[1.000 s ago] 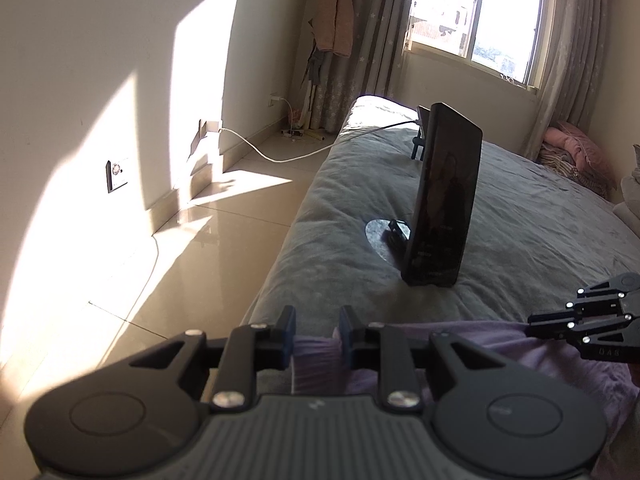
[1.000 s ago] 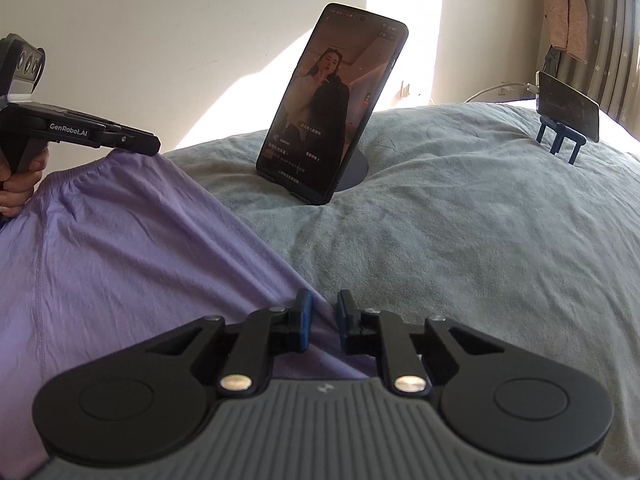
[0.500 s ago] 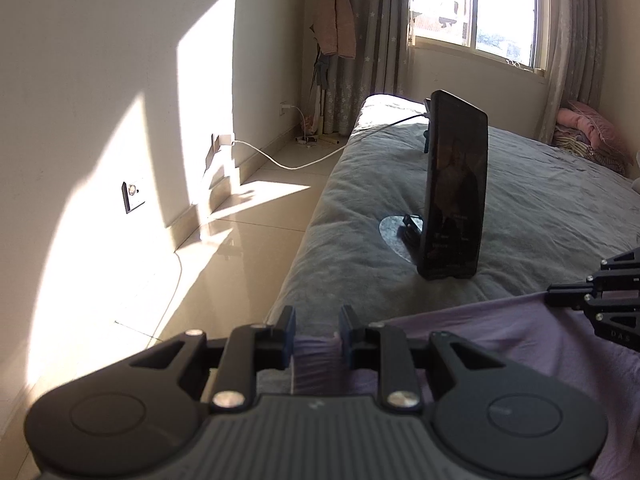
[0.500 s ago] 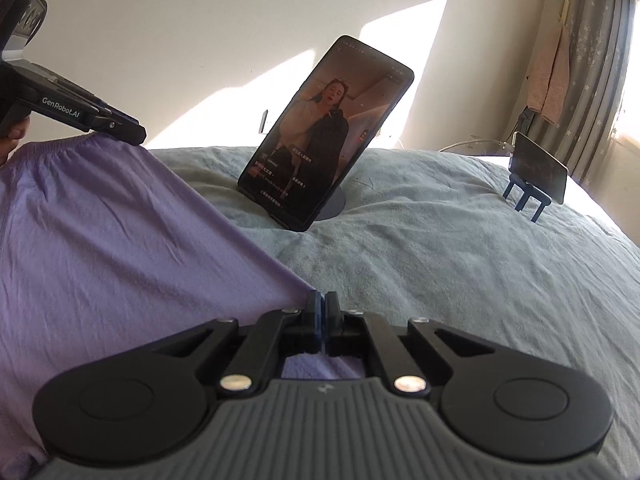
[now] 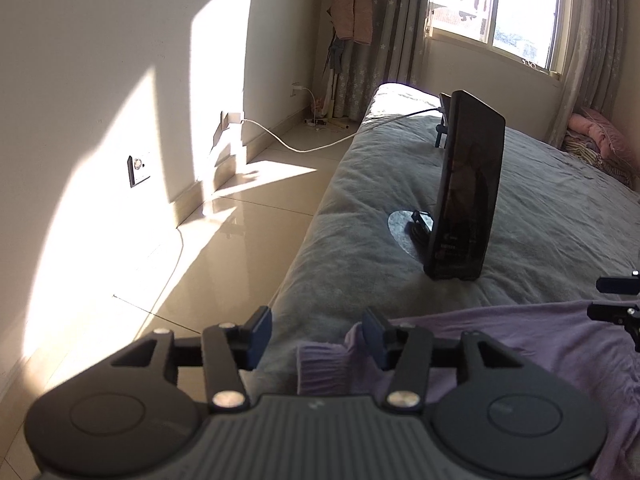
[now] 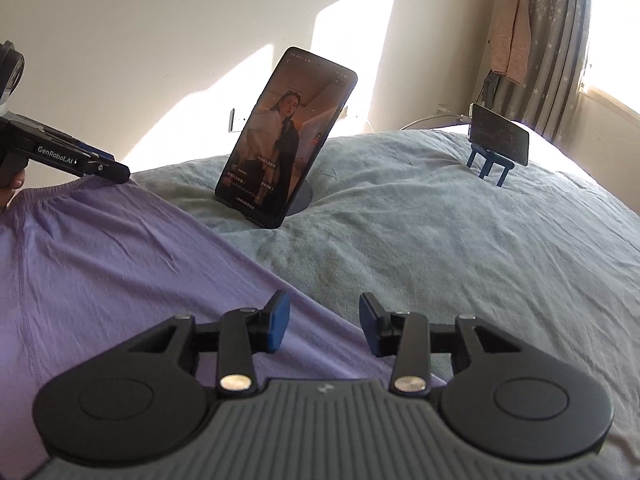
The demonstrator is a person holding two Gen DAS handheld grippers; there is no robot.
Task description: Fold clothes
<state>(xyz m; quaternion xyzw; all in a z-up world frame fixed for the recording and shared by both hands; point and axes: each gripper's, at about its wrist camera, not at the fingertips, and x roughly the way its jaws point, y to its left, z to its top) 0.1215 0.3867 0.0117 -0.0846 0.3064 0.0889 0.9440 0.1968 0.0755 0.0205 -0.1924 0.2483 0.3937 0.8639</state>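
Purple garment (image 6: 120, 272) lies spread flat on grey blanket (image 6: 460, 248), covering the left part of the bed. Left gripper (image 5: 316, 336) is open; garment's gathered edge bunches between its fingers, touching neither pad clearly. From the right wrist view, left gripper (image 6: 100, 164) sits at the garment's far corner, side label reads "GenRobot.AI". Right gripper (image 6: 322, 326) is open too, fingers apart over the garment's right edge where it meets the blanket. Phone (image 6: 286, 136) stands on a stand beyond; screen text too small to read.
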